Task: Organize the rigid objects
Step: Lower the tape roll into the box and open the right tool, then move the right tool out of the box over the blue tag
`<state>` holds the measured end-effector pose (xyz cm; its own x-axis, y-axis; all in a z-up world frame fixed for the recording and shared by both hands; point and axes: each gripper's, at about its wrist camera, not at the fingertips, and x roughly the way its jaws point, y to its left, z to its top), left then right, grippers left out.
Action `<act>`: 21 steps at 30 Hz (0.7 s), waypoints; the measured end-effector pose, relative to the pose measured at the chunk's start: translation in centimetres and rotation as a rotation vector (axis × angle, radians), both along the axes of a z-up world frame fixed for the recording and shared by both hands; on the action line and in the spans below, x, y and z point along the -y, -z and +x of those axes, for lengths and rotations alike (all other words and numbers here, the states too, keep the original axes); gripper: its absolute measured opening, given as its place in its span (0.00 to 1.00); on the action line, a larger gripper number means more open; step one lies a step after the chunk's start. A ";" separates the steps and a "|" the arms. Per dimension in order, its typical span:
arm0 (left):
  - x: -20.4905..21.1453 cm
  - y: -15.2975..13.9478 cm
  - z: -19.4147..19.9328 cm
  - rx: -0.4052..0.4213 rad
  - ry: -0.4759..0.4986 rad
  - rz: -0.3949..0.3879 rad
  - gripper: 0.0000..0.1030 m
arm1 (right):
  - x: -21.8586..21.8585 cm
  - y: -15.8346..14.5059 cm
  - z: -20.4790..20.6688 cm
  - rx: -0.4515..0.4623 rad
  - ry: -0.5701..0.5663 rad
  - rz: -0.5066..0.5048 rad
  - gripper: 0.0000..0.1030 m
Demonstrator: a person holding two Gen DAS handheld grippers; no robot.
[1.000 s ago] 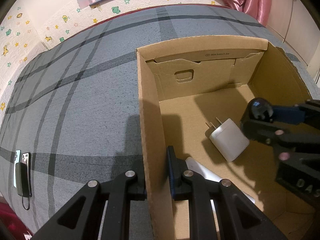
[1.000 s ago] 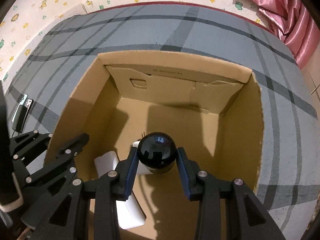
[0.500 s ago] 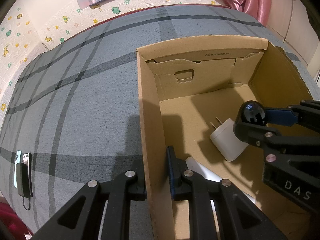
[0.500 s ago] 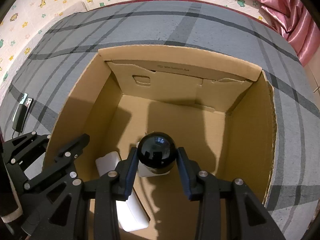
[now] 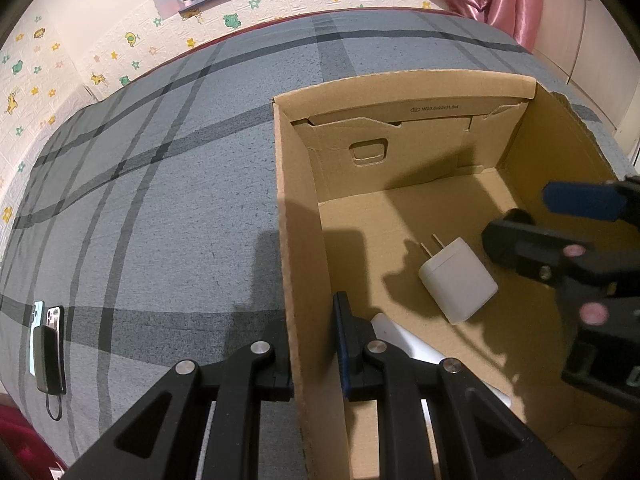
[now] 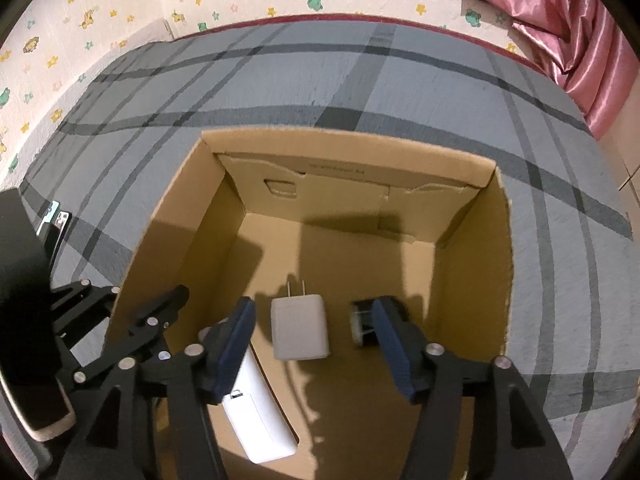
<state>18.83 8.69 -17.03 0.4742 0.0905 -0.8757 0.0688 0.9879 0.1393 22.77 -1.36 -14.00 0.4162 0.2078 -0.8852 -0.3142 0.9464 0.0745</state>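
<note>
Released: black object (image 6: 362,326) half-hidden behind opening right tool (image 6: 314,344) | box (image 6: 348,148)

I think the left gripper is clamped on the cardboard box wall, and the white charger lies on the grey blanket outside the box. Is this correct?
Not quite. The left gripper is clamped on the cardboard box wall, but the white charger lies on the floor inside the box, not on the grey blanket. The right wrist view shows it, prongs pointing toward the far wall.

We see warm, fairly bright room light, hard dark shadows across the cardboard box (image 6: 472,288) floor, strong fisheye bending and black corners, motion blur on the right gripper (image 5: 516,220).
</note>
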 end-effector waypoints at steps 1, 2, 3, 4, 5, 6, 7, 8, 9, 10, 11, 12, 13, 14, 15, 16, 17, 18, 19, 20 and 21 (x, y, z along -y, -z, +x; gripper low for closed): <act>0.0 0.0 0.0 0.000 0.000 0.000 0.16 | 0.1 -0.2 -0.1 0.006 0.002 -0.003 0.67; 0.0 0.0 0.0 0.000 0.000 0.002 0.16 | 0.2 -0.6 -0.2 0.017 0.003 -0.009 0.68; 0.0 0.0 0.0 0.000 0.000 0.003 0.16 | 0.3 -0.7 -0.1 0.022 0.004 -0.012 0.69; 0.0 0.0 0.0 0.000 0.000 0.003 0.16 | 0.5 -1.0 -0.3 0.032 0.005 -0.016 0.70; 0.0 0.0 0.0 0.000 -0.001 0.003 0.16 | 0.7 -1.2 -0.3 0.035 0.007 -0.015 0.71; 0.0 0.0 0.0 0.000 -0.001 0.003 0.16 | 0.8 -1.3 -0.4 0.036 0.009 -0.012 0.71; 0.0 0.0 0.0 0.000 -0.001 0.003 0.16 | 1.0 -1.5 -0.4 0.038 0.012 -0.009 0.72; 0.0 0.0 0.0 0.000 -0.001 0.004 0.16 | 1.2 -1.8 -0.4 0.043 0.015 -0.006 0.72; 0.0 0.0 0.0 0.000 -0.001 0.003 0.16 | 1.4 -1.9 -0.5 0.049 0.019 -0.006 0.73; 0.0 0.0 0.0 0.000 -0.001 0.004 0.16 | 1.6 -2.1 -0.5 0.056 0.024 -0.007 0.76; 0.0 0.0 0.0 -0.001 0.000 0.006 0.16 | 1.8 -2.3 -0.6 0.064 0.029 -0.005 0.79; 0.1 0.0 0.0 0.000 -0.001 0.007 0.16 | 2.1 -2.5 -0.7 0.072 0.034 -0.002 0.79; 0.1 0.0 0.0 0.000 -0.001 0.007 0.16 | 2.5 -2.8 -0.7 0.077 0.043 -0.001 0.80; 0.1 0.0 0.0 0.000 -0.001 0.007 0.16 | 2.7 -2.9 -0.8 0.080 0.046 0.002 0.81; 0.1 0.0 0.0 0.000 -0.001 0.007 0.16 | 2.9 -3.1 -0.8 0.084 0.047 0.003 0.83; 0.1 0.0 0.0 0.000 -0.001 0.008 0.16 | 3.3 -3.4 -1.0 0.095 0.050 0.000 0.87; 0.1 0.0 0.0 0.000 -0.001 0.009 0.16 | 3.5 -3.6 -1.1 0.102 0.051 -0.001 0.90; 0.2 0.0 0.0 0.000 0.000 0.011 0.16 | 3.8 -3.8 -1.2 0.110 0.052 -0.003 0.91; 0.2 0.0 0.0 0.000 -0.001 0.012 0.16 | 4.1 -4.0 -1.4 0.117 0.052 -0.006 0.93; 0.2 0.0 0.0 0.000 -0.001 0.013 0.16 | 4.5 -4.3 -1.6 0.126 0.053 -0.006 0.96; 0.2 0.0 0.0 -0.001 -0.001 0.012 0.16 | 4.9 -4.4 -1.7 0.129 0.054 -0.003 0.97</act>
<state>18.86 8.50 -17.03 0.4737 0.1016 -0.8748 0.0679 0.9862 0.1512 21.06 -6.26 -9.57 0.5372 0.1793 -0.8242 -0.2696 0.9624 0.0336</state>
